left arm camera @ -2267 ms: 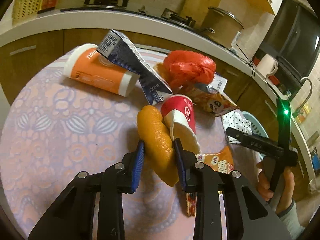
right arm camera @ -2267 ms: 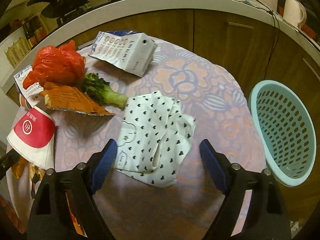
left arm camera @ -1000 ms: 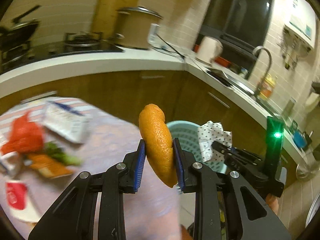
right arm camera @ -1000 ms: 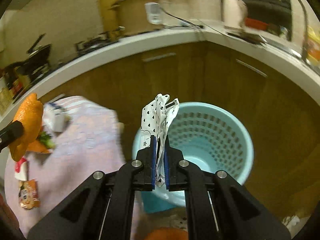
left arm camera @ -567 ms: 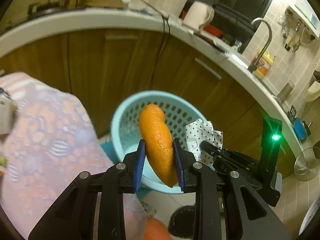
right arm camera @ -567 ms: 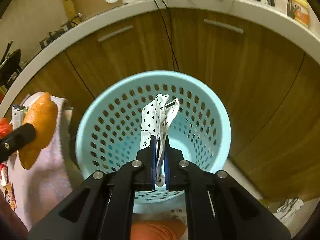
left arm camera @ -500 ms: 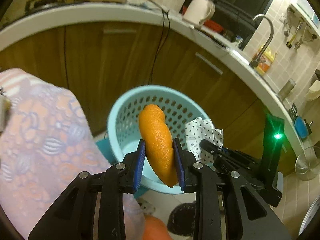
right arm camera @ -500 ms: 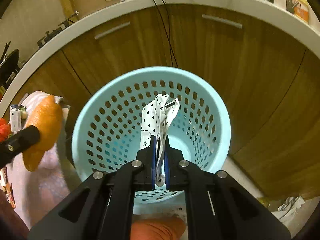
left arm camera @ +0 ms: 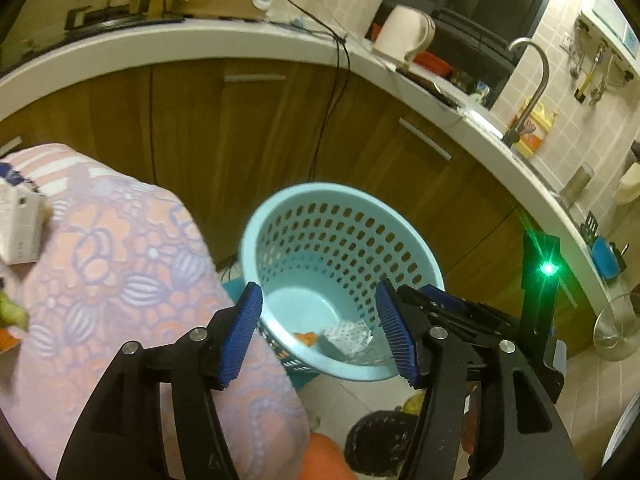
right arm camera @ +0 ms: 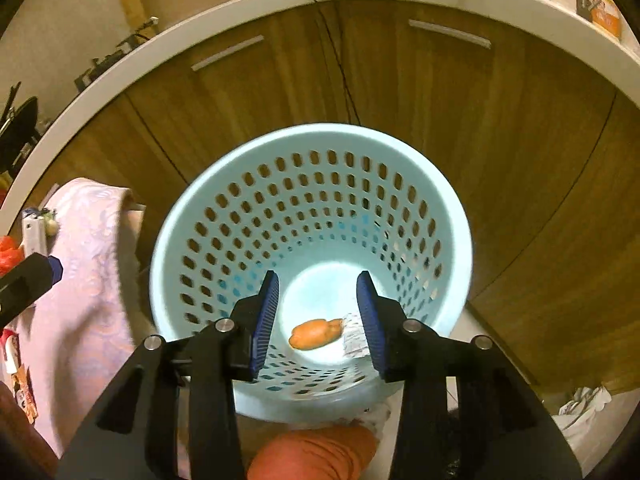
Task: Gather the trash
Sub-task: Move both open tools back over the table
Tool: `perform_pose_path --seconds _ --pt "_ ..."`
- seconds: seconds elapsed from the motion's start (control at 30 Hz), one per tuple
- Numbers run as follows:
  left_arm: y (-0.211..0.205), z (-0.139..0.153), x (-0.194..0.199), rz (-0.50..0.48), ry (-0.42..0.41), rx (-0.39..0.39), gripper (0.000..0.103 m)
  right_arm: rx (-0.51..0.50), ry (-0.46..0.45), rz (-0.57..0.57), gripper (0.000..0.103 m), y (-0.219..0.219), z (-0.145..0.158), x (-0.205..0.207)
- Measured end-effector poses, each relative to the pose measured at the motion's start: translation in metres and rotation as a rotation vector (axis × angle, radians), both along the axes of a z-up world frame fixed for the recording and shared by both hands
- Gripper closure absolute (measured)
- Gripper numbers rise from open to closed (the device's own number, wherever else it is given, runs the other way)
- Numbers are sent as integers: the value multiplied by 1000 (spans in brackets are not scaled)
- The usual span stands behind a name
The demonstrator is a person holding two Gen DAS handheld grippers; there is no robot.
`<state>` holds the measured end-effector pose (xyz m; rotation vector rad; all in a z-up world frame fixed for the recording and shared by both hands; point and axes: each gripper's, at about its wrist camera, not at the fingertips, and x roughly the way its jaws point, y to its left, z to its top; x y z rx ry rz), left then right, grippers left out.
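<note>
A light blue perforated basket [left arm camera: 340,216] [right arm camera: 312,184] stands on the floor beside the table. The orange peel [right arm camera: 314,333] [left arm camera: 306,338] and the white heart-patterned wrapper [left arm camera: 347,332] [right arm camera: 354,336] lie on its bottom. My left gripper [left arm camera: 320,334] is open and empty above the basket's near rim. My right gripper [right arm camera: 318,318] is open and empty over the basket's mouth; its black body shows in the left wrist view [left arm camera: 480,320].
The table with a pink flowered cloth [left arm camera: 104,264] [right arm camera: 92,264] is to the left, with a milk carton [left arm camera: 18,224] and other trash at its far left. Wooden cabinets [left arm camera: 256,120] under a white counter curve behind the basket. A kettle [left arm camera: 404,32] stands on the counter.
Both grippers have opened. The orange peel dropped from the left gripper and the heart-patterned wrapper from the right; both now lie in the basket.
</note>
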<state>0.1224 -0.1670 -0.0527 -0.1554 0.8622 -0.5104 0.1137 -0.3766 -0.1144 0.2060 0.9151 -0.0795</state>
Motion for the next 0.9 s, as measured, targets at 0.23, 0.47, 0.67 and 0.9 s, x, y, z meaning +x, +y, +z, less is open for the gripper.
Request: perform_pose_path --seconds 0.23,0.47,0.67,0.9 --pt "55 34 -33 92 -85 -27 45 -14 -85 125 66 60 38 -17" --pt "136 61 -70 253 -146 -49 45 -25 -140 295 66 148 66 -32" --pt "220 70 -101 431 -163 -26 33 -18 -141 430 66 218 67 -46" --pt "294 53 -119 574 -111 16 19 -2 -118 546 66 275 52 -65"
